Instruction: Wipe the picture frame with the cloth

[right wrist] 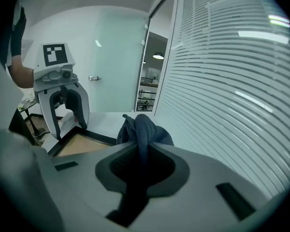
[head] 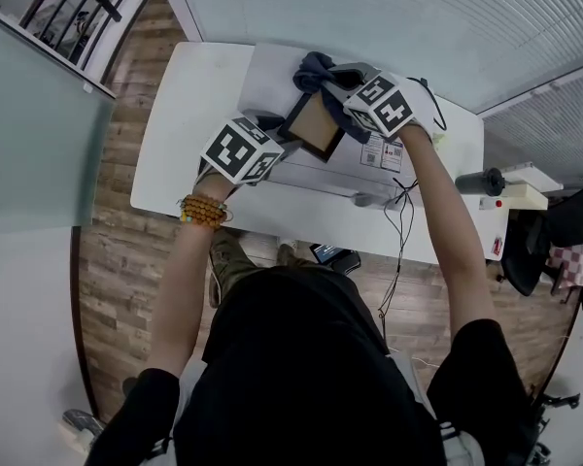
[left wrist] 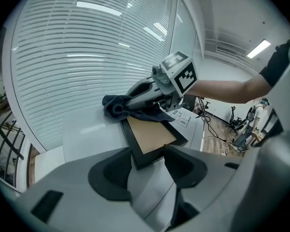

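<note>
We see right tongs (head: 338, 79) pinching the cloth (head: 314, 67) at the picture frame (head: 316, 124)'s upper edge, left tongs (head: 276, 145) clamping its lower-left corner, its face between them.

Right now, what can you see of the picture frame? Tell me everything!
The picture frame is a flat rectangle with a black border and a plain brown panel inside. Its near end is clamped between the jaws of the left gripper, over the white table. The dark blue cloth, held in the right gripper, lies on its far end.
</note>
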Tool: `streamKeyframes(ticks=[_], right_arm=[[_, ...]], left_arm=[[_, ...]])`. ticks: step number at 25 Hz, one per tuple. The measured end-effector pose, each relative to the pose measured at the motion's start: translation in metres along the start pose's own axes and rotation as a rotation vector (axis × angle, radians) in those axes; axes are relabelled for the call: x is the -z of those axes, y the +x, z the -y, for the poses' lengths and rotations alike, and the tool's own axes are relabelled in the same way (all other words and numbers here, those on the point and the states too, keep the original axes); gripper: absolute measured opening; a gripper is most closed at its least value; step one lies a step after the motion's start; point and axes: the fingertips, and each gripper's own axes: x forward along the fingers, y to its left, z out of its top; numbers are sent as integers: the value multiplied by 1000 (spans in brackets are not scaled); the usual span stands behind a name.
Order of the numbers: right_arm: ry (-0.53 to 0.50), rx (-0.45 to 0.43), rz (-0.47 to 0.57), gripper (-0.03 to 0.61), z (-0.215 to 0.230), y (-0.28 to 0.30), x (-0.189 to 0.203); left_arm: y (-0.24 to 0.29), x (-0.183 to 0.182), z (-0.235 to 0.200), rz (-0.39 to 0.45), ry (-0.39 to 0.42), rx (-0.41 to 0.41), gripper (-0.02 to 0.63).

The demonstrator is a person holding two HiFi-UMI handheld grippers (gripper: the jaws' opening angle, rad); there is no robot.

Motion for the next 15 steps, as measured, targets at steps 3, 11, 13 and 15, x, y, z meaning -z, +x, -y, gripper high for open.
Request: streamKeyframes(ticks=[3,11,13,15], right_arm=[[38,-16,4,29,-1,-12,10],[127,-8,41,29,-5,-37,28],[149,8,43,29,-7,-44,34],[171,36,42,29,-10,-49,37]], left_arm=[[1,2,1,-21,-22,18,216],[-1,4,0,-26,-31,47,215],[-1,3,1,-8,-12,49,215],[-4,2,5,37,41,34,213]])
